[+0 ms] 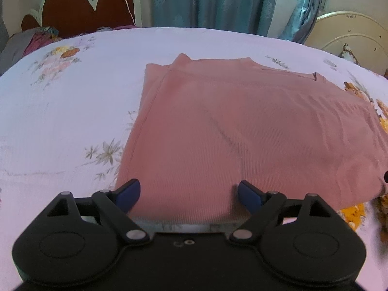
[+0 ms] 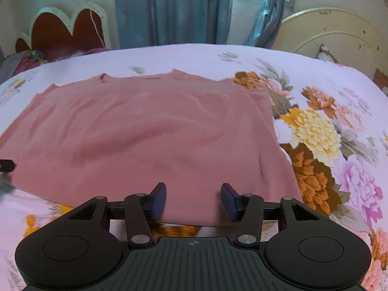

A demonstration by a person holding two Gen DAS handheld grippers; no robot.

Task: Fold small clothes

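Observation:
A pink ribbed garment (image 1: 242, 131) lies flat on the flowered bedsheet (image 1: 60, 121), its sides folded in. It also shows in the right wrist view (image 2: 150, 135). My left gripper (image 1: 189, 195) is open, its blue pads just above the garment's near edge at its left part. My right gripper (image 2: 194, 200) is open over the near edge at the garment's right part. Neither holds anything. A bit of the left gripper shows at the left edge of the right wrist view (image 2: 6, 165).
The sheet (image 2: 327, 133) carries large flower prints to the right of the garment. A red and white headboard (image 1: 80, 9) and a heap of clothes (image 1: 31, 41) lie at the far left. Teal curtains (image 2: 169, 9) hang behind, and a cream headboard (image 2: 334, 31) stands at the far right.

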